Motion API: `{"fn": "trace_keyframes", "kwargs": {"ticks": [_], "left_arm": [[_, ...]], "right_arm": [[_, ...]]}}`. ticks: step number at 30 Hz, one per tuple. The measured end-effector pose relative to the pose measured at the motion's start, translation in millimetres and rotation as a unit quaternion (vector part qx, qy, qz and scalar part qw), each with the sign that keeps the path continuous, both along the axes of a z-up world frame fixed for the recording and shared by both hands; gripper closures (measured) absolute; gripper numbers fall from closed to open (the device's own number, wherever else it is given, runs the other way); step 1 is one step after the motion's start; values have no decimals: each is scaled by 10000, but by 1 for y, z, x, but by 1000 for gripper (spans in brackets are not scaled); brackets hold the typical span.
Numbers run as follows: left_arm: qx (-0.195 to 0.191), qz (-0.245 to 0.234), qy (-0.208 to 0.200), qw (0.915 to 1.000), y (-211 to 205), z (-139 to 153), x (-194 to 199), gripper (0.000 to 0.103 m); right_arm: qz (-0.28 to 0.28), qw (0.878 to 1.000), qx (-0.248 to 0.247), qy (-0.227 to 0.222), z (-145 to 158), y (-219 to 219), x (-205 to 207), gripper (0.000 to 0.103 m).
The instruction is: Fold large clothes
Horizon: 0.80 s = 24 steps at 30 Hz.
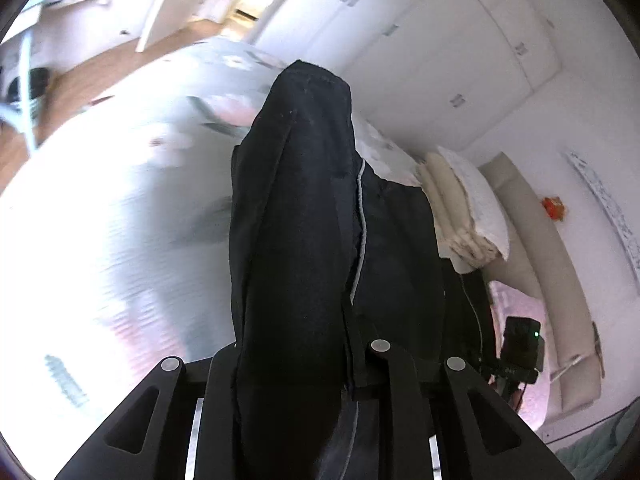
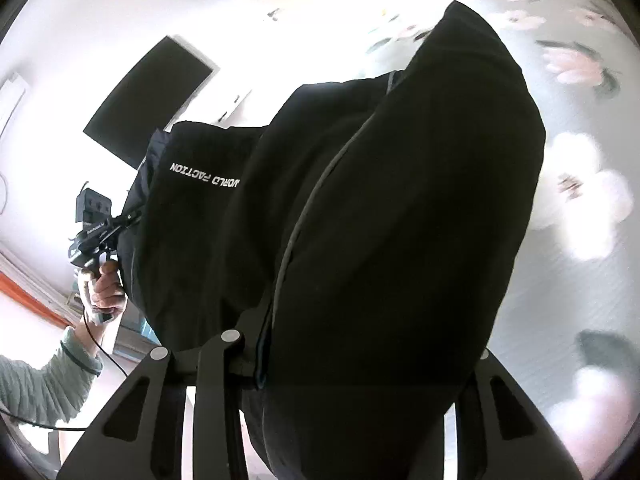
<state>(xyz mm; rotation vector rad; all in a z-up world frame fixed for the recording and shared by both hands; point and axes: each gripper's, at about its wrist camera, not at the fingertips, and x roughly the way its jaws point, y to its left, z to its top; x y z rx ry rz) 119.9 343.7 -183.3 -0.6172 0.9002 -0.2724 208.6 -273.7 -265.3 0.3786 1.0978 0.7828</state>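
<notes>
A large black garment (image 1: 304, 220) with a thin grey seam hangs from my left gripper (image 1: 304, 364), whose jaws are shut on its edge. It also fills the right wrist view (image 2: 400, 220), with white lettering "WORLD FACTION" on it. My right gripper (image 2: 344, 352) is shut on another part of its edge. Both hold it up above a bed with a pale floral cover (image 1: 120, 208). The left gripper also shows in the right wrist view (image 2: 94, 220), held in a hand at the garment's far side. The right gripper's body shows in the left wrist view (image 1: 520, 348).
Pillows (image 1: 472, 208) lie at the head of the bed by a beige headboard (image 1: 540, 232). White wardrobes (image 1: 440, 40) line the wall. Wooden floor (image 1: 80, 76) lies beyond the bed. A dark screen (image 2: 148, 96) hangs on the wall.
</notes>
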Motion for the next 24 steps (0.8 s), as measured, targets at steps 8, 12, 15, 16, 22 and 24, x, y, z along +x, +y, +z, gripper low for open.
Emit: {"fn": "trace_keyframes", "kwargs": {"ticks": [8,12,15,16,22,24], "left_arm": [[-370,338,867,9950,97,-104,-23,80],[-989,389,1264,9863,137,-183,-26,64],[-1694,535,1661,9700,168,-237,-27,30],[-2055,519,1680,9627,176,-249,-29,30],[-1525,332,1673,9735,206,-203,-35,30],[-776,377,1611,9832,212,-169,-41,30]], "right_arm": [[-137,9966,-410,695,-64,82,-5,61],[-608,9899,-891,925,-103,89,-14,54],[-1140,9792,-591,1570,-138,71,-25,40],[-1290,9755,-460,1720,-145,64,-27,37],[-1899,9545,-586,2223,-125,47,-51,29],[-2033,9517,-983,2078,-98,41,-50,29]]}}
